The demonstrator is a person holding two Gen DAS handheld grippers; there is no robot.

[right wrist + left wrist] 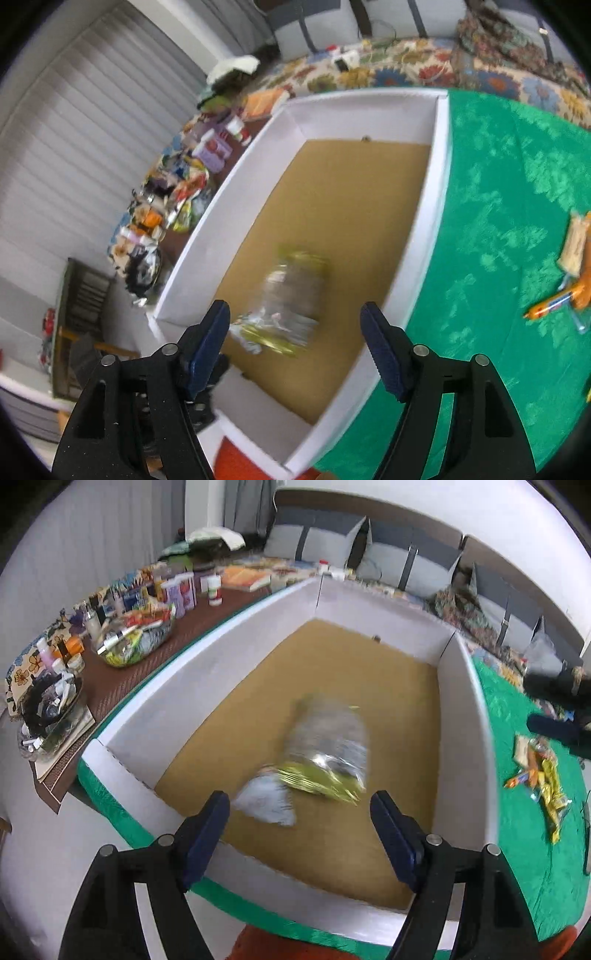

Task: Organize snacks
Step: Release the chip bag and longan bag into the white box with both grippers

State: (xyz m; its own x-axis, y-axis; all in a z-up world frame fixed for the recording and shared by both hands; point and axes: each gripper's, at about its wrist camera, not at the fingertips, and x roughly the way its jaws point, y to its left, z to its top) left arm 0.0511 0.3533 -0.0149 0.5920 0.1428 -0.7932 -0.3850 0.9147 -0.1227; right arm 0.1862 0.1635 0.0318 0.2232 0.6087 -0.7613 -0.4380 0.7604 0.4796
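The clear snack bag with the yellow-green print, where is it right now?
The snack bag lies on the brown floor of the white box, toward its near end, in both wrist views. It sits just beyond the open fingers, touching neither wall.

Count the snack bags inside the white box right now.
1: a blurred clear-and-yellow snack bag on the brown floor of the white box, near its front end. Nothing else shows inside.

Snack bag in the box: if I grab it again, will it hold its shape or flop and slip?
The snack bag looks like thin, glossy crinkled film, so it probably flops and crushes easily. That shiny surface may slide between the pads. It seems puffy and light, so a push would likely skid it across the box floor instead of rolling.
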